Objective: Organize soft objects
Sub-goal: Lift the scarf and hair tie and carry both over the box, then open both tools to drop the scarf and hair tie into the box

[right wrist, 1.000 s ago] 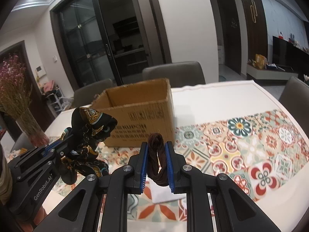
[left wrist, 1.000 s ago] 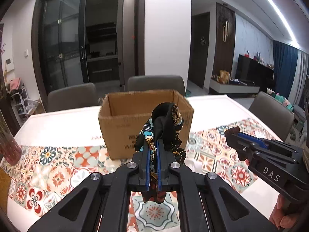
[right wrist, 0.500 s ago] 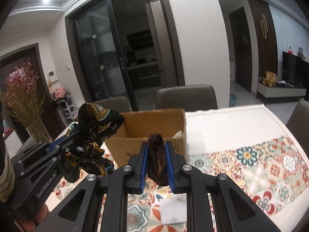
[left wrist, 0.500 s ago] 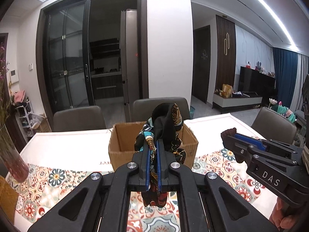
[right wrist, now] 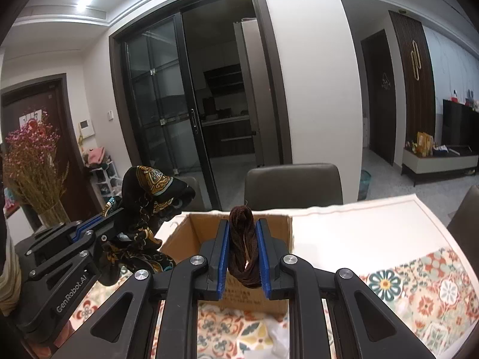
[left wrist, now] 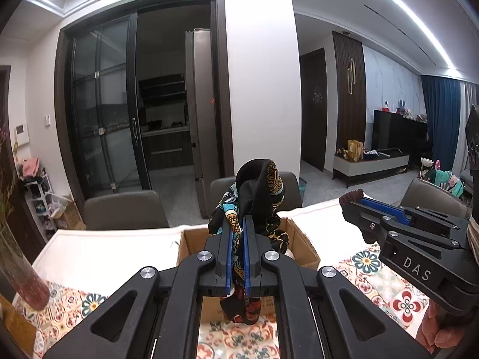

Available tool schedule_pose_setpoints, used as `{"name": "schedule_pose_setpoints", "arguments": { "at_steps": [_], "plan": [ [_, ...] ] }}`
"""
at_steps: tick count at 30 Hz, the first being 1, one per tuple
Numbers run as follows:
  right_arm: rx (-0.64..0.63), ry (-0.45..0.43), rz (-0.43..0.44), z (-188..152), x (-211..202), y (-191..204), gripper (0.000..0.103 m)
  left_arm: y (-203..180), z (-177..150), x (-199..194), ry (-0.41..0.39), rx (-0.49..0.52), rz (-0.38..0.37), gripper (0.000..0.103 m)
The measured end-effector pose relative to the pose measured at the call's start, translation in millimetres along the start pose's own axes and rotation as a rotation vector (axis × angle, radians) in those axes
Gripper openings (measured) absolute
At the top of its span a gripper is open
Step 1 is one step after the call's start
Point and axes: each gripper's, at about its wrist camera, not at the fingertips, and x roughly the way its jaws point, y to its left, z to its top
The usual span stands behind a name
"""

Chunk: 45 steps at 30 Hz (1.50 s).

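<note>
Brown corrugated cardboard makes up the open-topped box [left wrist: 302, 246] that sits on the white table with its patterned tile-print runner [right wrist: 419, 284], and both held items hang just on the near side of it. The left gripper [left wrist: 236, 239] is clenched on a bunched black scarf with gold and teal print [left wrist: 257, 197]; the cloth stands up in a hood above the fingertips and a tail dangles below them, so its long axis runs roughly vertical. In the right wrist view the scarf's lower folds hang at the box's near left corner. The right gripper [right wrist: 243, 239] is clamped on a dark brown coil of twisted cord [right wrist: 243, 245], also upright between the blue pads [right wrist: 223, 249], and it lines up almost centrally with the box opening [right wrist: 239, 224], which lies straight ahead and below.

The coming move turns on that forward-and-down relation: both soft things are above the rim's height and short of the opening, so each needs to travel a little farther away before the jaws let go. The right gripper looks better centred on the opening. What already lies inside the box is mostly hidden, apart from a pale patch near its right wall in the left wrist view. A vase of dried pink flowers [right wrist: 33, 161] stands at the far left, well apart.
</note>
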Motion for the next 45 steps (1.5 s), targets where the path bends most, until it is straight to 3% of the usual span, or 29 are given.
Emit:
{"name": "schedule_pose_setpoints", "arguments": {
  "at_steps": [28, 34, 45],
  "plan": [
    [-0.019, 0.036, 0.023, 56, 107, -12, 0.019, 17, 42, 106, 0.005, 0.043, 0.011, 0.008],
    [-0.017, 0.073, 0.025, 50, 126, -16, 0.019, 21, 27, 126, 0.068, 0.022, -0.006, 0.008],
    [-0.017, 0.228, 0.026, 10, 166, -25, 0.019, 20, -20, 163, 0.226, 0.016, -0.028, 0.008]
  ]
}}
